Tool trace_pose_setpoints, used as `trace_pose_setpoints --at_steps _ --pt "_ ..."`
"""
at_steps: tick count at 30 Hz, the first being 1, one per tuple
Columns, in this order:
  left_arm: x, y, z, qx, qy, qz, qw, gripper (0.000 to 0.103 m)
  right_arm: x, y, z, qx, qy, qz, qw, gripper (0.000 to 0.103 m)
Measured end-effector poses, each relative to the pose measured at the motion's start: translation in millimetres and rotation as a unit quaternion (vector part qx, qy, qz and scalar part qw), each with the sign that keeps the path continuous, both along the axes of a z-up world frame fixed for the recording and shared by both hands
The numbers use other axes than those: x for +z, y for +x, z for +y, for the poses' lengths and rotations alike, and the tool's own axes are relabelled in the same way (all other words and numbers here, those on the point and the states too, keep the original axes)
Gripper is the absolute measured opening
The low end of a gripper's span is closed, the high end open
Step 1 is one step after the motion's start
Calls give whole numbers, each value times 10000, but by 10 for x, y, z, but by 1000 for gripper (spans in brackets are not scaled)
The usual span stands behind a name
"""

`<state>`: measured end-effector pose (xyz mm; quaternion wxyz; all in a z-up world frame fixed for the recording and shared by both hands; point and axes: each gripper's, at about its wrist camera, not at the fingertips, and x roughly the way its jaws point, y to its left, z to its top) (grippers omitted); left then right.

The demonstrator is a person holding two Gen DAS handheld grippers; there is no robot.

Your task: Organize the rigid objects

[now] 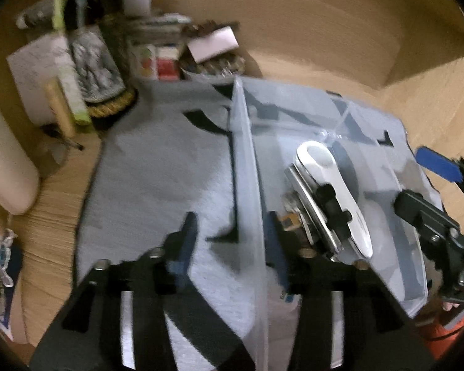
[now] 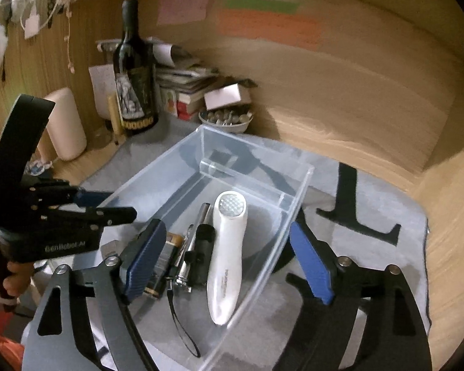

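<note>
A clear plastic bin (image 2: 294, 198) stands on a grey cloth (image 2: 371, 256). In it lie a white handheld device (image 2: 227, 256), a black and silver flashlight with a strap (image 2: 198, 241) and a dark battery-like block (image 2: 165, 259). My right gripper (image 2: 229, 262) is open, its fingers straddling the bin's near end, one inside and one outside the right wall. My left gripper (image 1: 232, 247) is open and straddles the bin's left wall (image 1: 247, 185); the white device (image 1: 334, 198) lies right of it. The other gripper shows at the right edge (image 1: 430, 216) and, in the right wrist view, at the left (image 2: 46, 216).
At the back left stand a wine bottle (image 2: 136, 74), stacked books (image 2: 185, 83), a bowl of small objects (image 2: 225, 117), a white box (image 2: 224, 95) and a cream cylinder (image 2: 66, 123). Wooden walls enclose the desk at back and right.
</note>
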<state>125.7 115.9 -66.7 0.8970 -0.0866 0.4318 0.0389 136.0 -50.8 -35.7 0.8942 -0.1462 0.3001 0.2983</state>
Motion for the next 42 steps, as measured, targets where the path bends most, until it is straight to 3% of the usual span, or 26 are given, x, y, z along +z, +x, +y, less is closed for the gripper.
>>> trace_pose_setpoints --at_steps 8,14,19,27,33,42 --pt "332 -288 -141 30 245 -707 9972 73 192 -179 -356 -364 558 -372 9971 89" --pt "571 -523 -341 17 351 -1301 9909 80 304 -421 -582 -554 866 -728 9920 99" --pt "729 -820 -512 33 459 -1881 9811 87 406 -655 -752 -617 1054 -1072 9867 103" --pt "901 -1229 -745 112 712 -2635 9620 102 452 -890 -938 -673 1297 -1267 9811 103" --pt "921 -1341 -853 77 781 -2842 9555 102 448 -964 -1042 -737 1404 -1325 9784 103" --pt "905 -1334 -897 23 761 -2891 9543 102 467 -995 -1111 -815 1479 -1357 9762 103"
